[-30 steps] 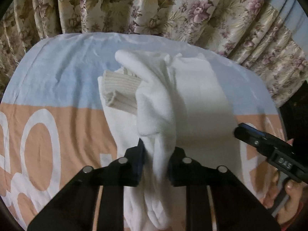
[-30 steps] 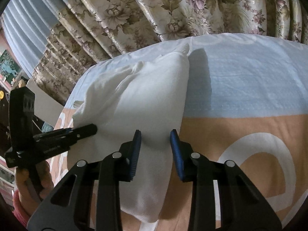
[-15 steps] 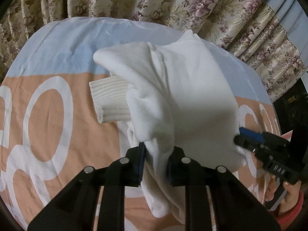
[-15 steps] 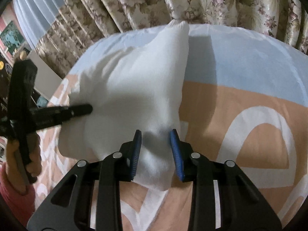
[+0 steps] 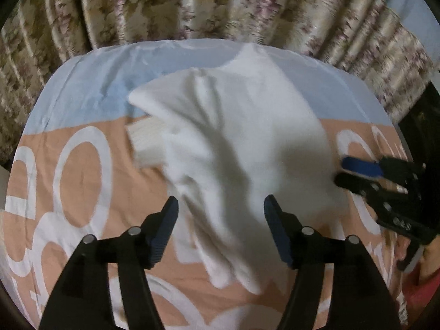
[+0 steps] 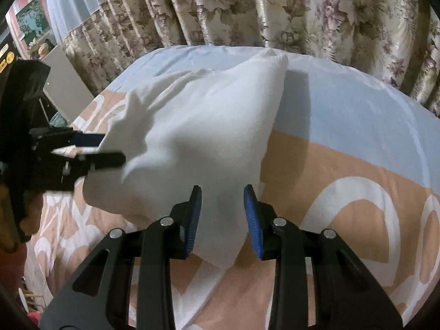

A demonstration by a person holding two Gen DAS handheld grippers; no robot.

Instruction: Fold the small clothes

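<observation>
I'm in a bedroom at home. I'm leaning over a bed [image 6: 357, 126] made up with a soft sheet, pale blue at the far end and peach with big white rings nearer me. Heavy floral curtains [image 6: 275, 8] hang in folds right behind it, with a sheer pale curtain [image 6: 66, 8] beside them, and a framed picture [image 6: 31, 22] hangs on a pink wall.

A: What can't you make out?
B: The white garment [image 5: 247, 143] is smeared by motion in the left wrist view, and it covers most of its ribbed cuff [image 5: 148, 140].
A: And the person?
B: Only a red sleeve [image 5: 423, 294], cut off at the edge.
</observation>
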